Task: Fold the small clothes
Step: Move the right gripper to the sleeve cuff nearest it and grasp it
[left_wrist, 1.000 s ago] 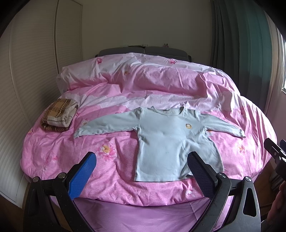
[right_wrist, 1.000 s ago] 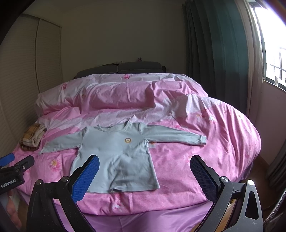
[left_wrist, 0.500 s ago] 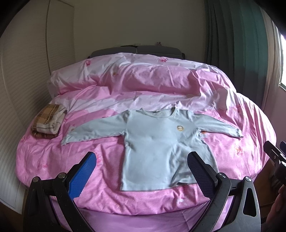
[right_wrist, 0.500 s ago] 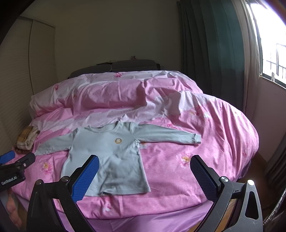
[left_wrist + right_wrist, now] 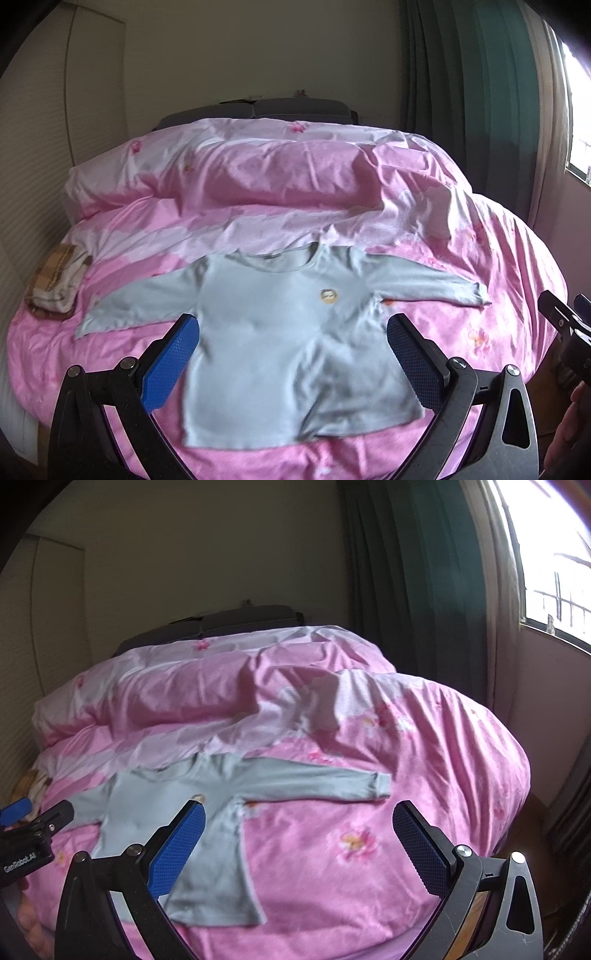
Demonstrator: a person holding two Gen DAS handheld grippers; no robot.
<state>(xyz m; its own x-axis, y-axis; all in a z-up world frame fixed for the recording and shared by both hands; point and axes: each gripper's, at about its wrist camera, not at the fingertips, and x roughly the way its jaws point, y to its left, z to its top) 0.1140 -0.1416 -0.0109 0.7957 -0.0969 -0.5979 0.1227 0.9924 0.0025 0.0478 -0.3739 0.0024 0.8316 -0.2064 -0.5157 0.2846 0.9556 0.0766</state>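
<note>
The pale blue shirt (image 5: 295,332) lies flat, face up, sleeves spread, on the pink duvet (image 5: 480,240); both the left gripper (image 5: 291,354) and right gripper (image 5: 299,838) hang above it, wide and empty. Folding probably starts best at a sleeve (image 5: 332,782): pinch its cuff only, though blur hides the cuff edge, and carry it flat across the chest.

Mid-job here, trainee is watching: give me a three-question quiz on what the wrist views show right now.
1. True or false: the light blue shirt lies spread flat on the pink duvet, both sleeves out.
2. What are the left tongs and right tongs holding?
A. A sleeve each
B. Nothing, both are open
C. The shirt's hem
3. Fill in: the folded plaid cloth lies beyond the shirt's ____ sleeve, as seen in the left wrist view.

Key: 1 true; 2 B; 3 left-hand
</note>
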